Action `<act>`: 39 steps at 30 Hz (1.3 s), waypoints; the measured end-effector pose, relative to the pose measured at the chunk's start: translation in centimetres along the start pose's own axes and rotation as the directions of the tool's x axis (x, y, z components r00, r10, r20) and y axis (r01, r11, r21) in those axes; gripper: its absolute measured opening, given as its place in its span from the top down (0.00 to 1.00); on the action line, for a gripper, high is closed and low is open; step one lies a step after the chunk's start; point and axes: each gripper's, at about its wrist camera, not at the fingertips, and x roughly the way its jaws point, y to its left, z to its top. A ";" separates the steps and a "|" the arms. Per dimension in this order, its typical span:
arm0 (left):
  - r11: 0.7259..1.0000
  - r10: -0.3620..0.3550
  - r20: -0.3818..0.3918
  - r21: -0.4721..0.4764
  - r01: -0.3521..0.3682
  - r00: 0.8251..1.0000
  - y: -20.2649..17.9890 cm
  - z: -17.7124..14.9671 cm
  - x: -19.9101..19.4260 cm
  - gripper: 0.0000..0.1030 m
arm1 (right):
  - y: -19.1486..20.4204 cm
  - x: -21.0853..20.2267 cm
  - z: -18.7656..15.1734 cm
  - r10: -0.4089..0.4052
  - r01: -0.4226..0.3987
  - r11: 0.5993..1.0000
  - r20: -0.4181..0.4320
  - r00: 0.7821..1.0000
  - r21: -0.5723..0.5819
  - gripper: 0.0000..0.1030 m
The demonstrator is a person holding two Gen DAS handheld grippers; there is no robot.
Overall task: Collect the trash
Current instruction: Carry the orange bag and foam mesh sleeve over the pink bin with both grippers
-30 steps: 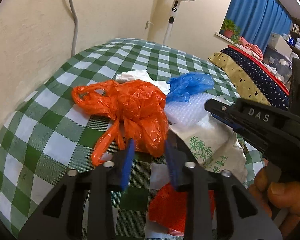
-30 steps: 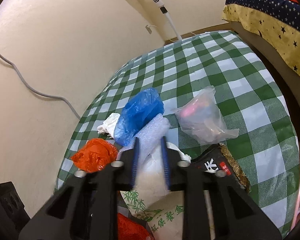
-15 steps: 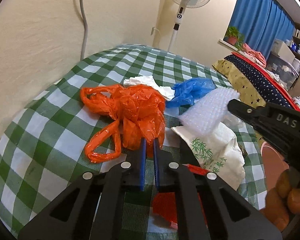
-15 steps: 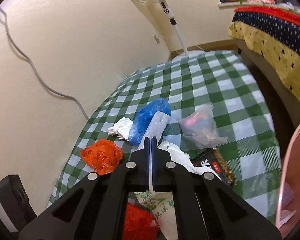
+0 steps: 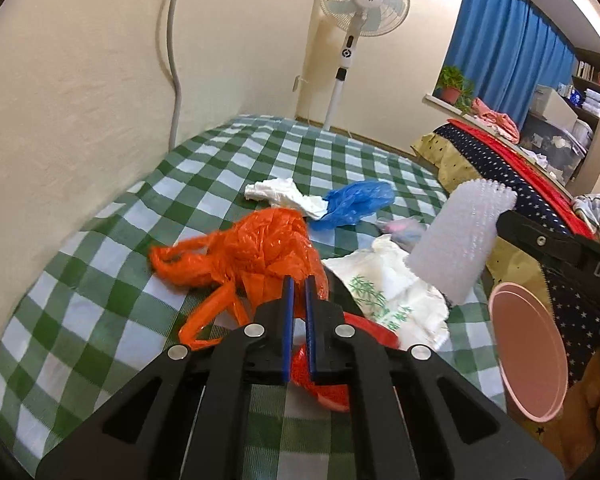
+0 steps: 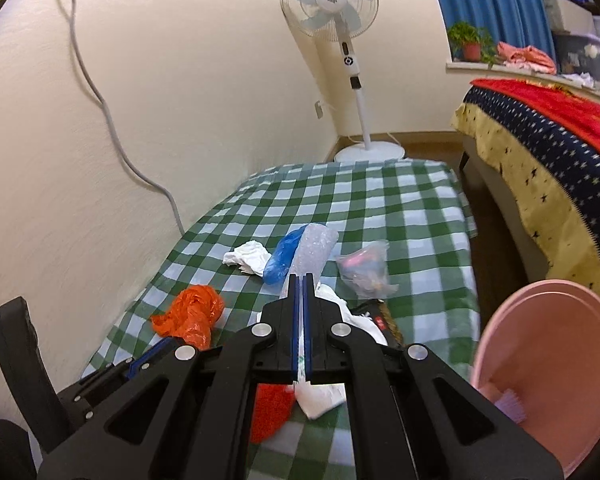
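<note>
1. Trash lies scattered on the green-checked tablecloth [image 5: 100,280], and we hold a piece in each gripper, apparently to carry both to the pink basin [image 6: 548,368] at about 3 o'clock in the right wrist view.

2. Our left gripper [image 5: 298,292] has its blue pads nearly together, pinching a fold of the orange plastic bag [image 5: 252,252]; most of the bag trails toward 10 o'clock from the tips, its handle loop hanging loose, so we judge the grip shallow.

3. Our right gripper [image 6: 301,292] is clamped tight on the sheet of bubble wrap [image 6: 316,248], which stands out stiffly toward 12 o'clock beyond the tips, clear of the cloth.

4. Uncollected items: white crumpled tissue [image 5: 284,194], blue plastic bag [image 5: 356,200], white bag with bamboo print [image 5: 384,284], a clear pouch with pink contents [image 6: 364,266], and red plastic [image 5: 328,380] beneath the left gripper.

5. The left wrist view shows the bubble wrap's full width and dimpled face at 3 o'clock, which the right view sees edge-on. The right wrist view shows the basin's depth and something purple inside; the left shows it only as a flat pink disc. It also shows a dark packet [image 6: 384,320] that the left view hides behind the white bag.
</note>
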 end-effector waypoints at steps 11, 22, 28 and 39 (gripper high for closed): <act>0.998 -0.041 0.050 0.056 0.039 0.998 -1.7 -0.7 -4.9 0.96 | -0.1 -7.5 -0.9 -0.051 0.052 0.998 0.049 0.997 -0.020 0.98; 0.988 -0.096 0.086 0.129 0.085 0.992 -3.9 -1.3 -8.5 0.97 | -1.6 -13.0 -2.2 -0.111 0.111 0.994 0.084 0.990 0.007 0.98; 0.980 -0.129 0.097 0.168 0.111 0.987 -5.4 -1.8 -9.4 0.97 | -2.4 -14.6 -2.7 -0.154 0.155 0.988 0.095 0.983 -0.003 0.98; 0.965 -0.178 0.091 0.211 0.156 0.980 -8.7 -2.4 -9.0 0.97 | -5.9 -15.4 -3.2 -0.211 0.208 0.977 0.089 0.973 0.046 0.98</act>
